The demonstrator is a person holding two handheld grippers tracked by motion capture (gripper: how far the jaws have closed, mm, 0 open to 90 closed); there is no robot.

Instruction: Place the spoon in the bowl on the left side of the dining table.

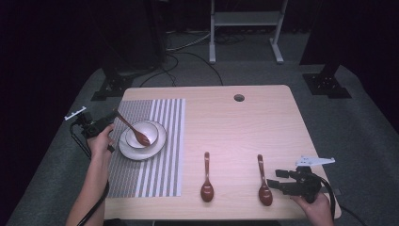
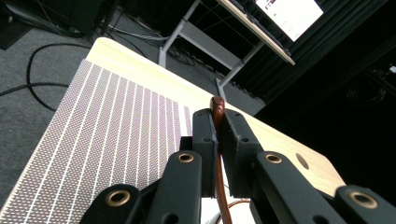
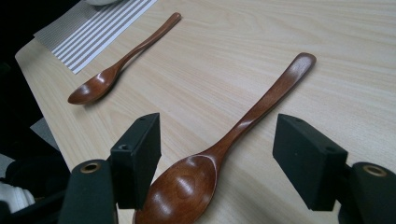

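Two spoons remain on the bench nearer than the bowl (image 1: 141,136): the right tool (image 1: 277,179) stands wide open around one spoon (image 1: 264,188), not gripping; another spoon (image 1: 207,184) waits beside. Farther, the left tool (image 1: 101,125), clamped on a third spoon (image 1: 134,131), rests it in the bowl.

Striped woven placemat (image 1: 155,155) on the pale wooden worktop's (image 1: 235,127) left half; white bowl (image 1: 141,134) on white plate (image 1: 157,143) upon it; two brown wooden spoons (image 1: 207,181) (image 1: 263,183) side by side, right of the mat, near front edge.
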